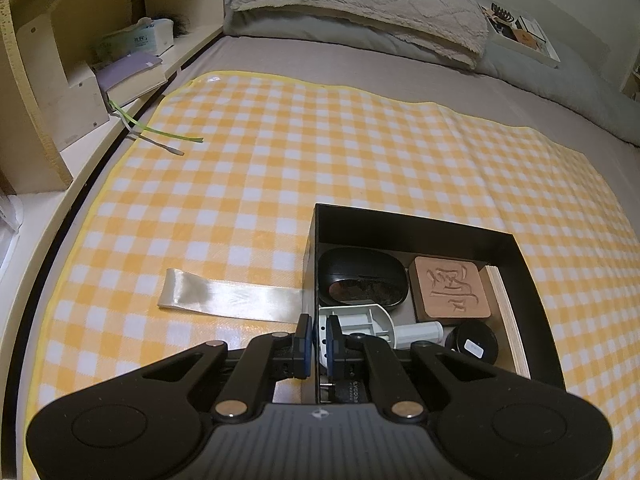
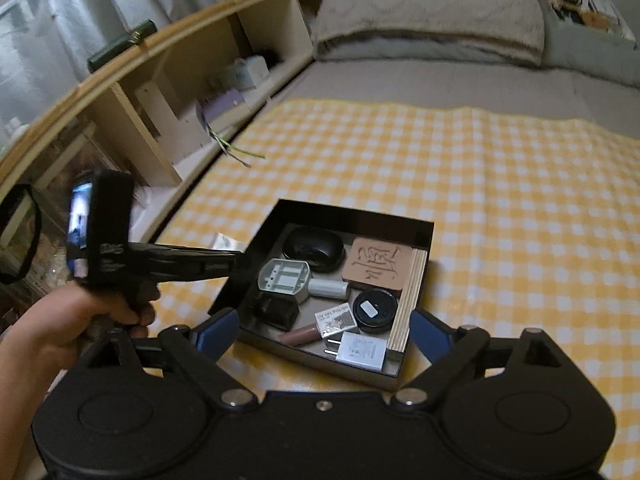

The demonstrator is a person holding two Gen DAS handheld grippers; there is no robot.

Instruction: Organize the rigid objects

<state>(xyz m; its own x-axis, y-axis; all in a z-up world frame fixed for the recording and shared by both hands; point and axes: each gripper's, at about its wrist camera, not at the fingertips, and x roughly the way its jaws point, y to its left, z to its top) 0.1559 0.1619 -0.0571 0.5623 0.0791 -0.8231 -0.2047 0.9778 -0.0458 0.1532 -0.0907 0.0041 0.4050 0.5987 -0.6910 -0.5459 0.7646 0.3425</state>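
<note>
now my left gripper (image 1: pixel 316 336) sits pinched on the near-left wall of the black box (image 2: pixel 416 224), pads pressed to it, steadying it on the yellow checked cloth (image 1: pixel 280 168); my right gripper (image 2: pixel 324 332) hangs above the box's near edge, jaws spread wide and empty; the items lie packed inside, straight ahead and below: the carved wooden block (image 2: pixel 378 262) toward the far-right corner, the white card box (image 2: pixel 362 350) at the near edge; i judge the right is freer to reach; the satin ribbon (image 1: pixel 228 296) trails out left.
</note>
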